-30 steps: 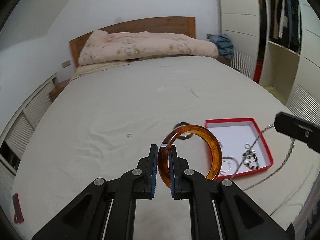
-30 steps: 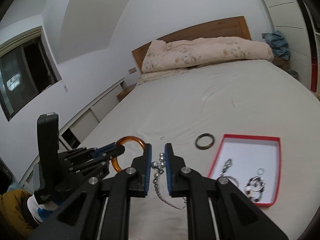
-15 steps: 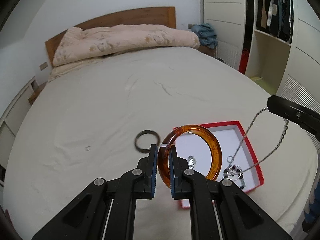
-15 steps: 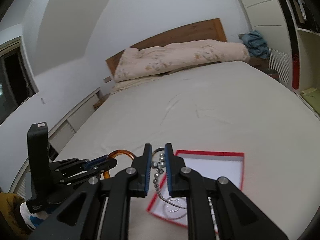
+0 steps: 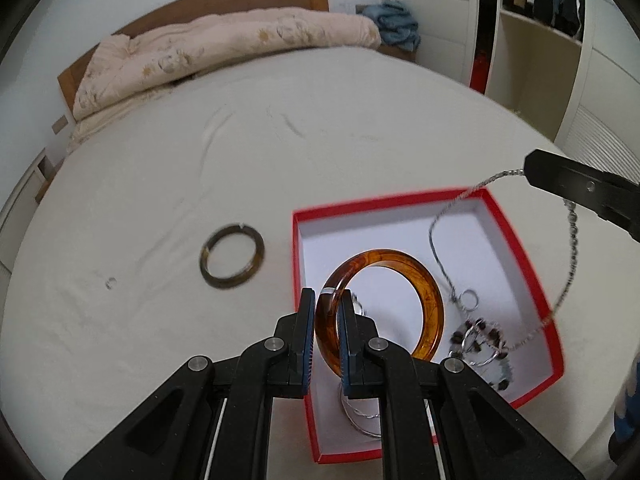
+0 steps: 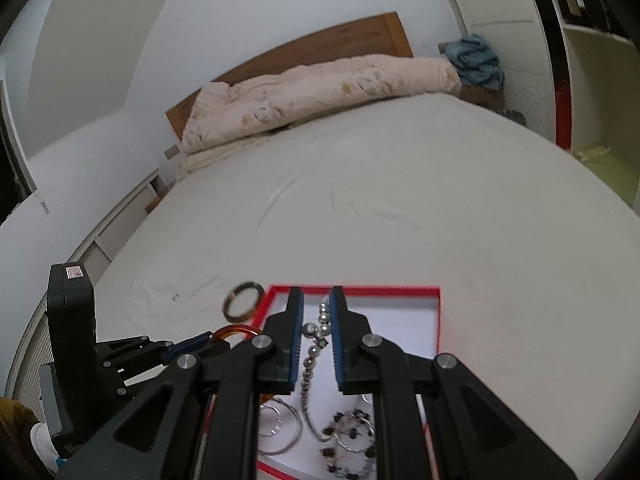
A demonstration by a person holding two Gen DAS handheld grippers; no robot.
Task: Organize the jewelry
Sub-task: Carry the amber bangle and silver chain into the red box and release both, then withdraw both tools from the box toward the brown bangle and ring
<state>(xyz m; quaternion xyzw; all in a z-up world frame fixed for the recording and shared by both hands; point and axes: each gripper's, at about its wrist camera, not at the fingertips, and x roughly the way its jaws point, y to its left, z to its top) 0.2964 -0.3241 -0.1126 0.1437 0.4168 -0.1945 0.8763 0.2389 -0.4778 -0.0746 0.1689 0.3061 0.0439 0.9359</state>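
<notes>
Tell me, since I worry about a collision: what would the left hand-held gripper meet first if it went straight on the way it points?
Probably the white floor of the red box; the left hand-held gripper and its amber bangle aim there, though depth is unclear.

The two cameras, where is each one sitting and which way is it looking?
Left wrist view: sits on the left tongs, looking down along them at the amber bangle they grip above the red box; the right tongs' tip shows at the right edge.
Right wrist view: sits on the right tongs, looking along them at the beaded chain they hold over the box; the left tongs show at lower left.
Both share the box, the dark ring beside it and the bed.
</notes>
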